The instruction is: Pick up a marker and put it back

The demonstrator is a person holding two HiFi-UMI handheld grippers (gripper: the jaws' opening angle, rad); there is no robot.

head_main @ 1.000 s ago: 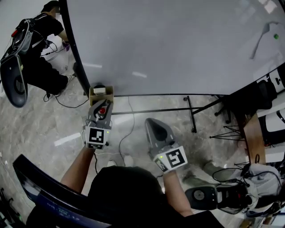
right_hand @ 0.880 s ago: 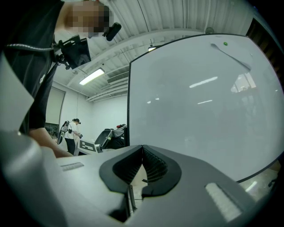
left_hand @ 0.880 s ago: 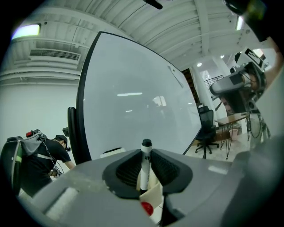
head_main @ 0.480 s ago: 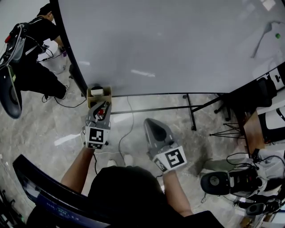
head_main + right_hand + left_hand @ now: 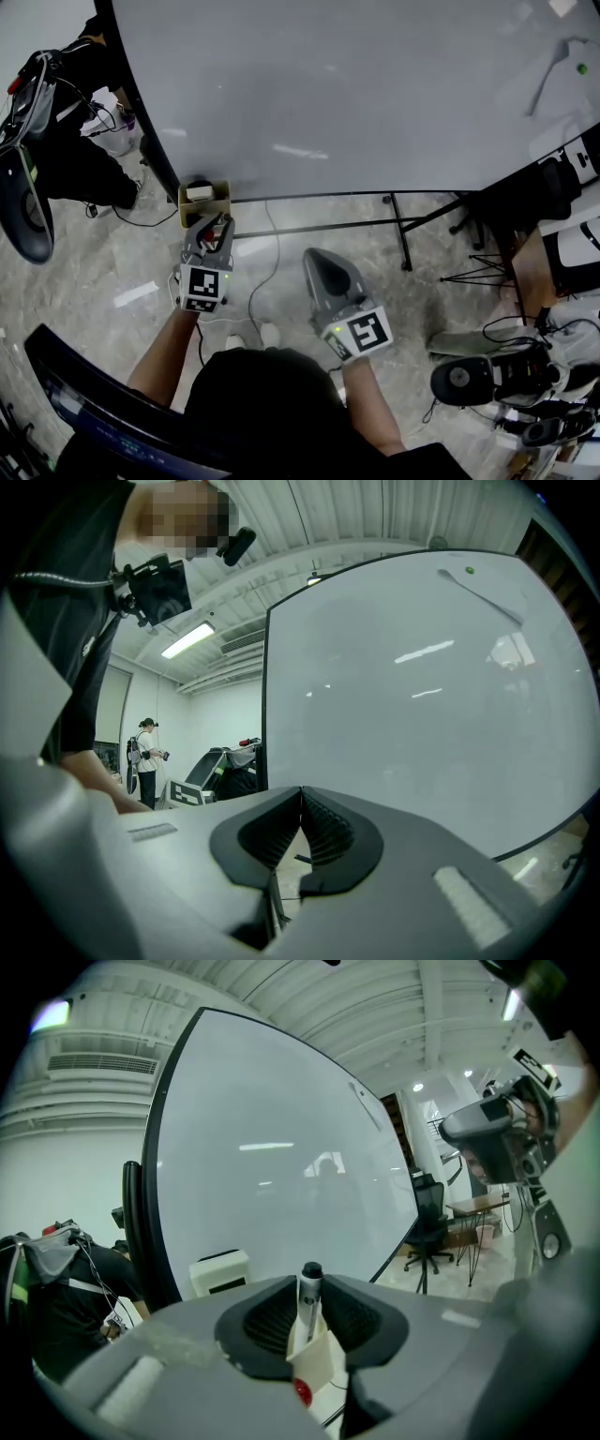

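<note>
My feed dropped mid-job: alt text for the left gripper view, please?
A marker with a black cap stands upright between the left tongs, which have just been opening. Behind them a large whiteboard fills most of the view, with a white box at its foot.

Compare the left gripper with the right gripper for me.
The left gripper has a marker between its jaws, which have just been opening; the right gripper is empty, jaws together. The left gripper reaches by the cardboard box; the right gripper is over the floor. Both carry square-marker cubes.
</note>
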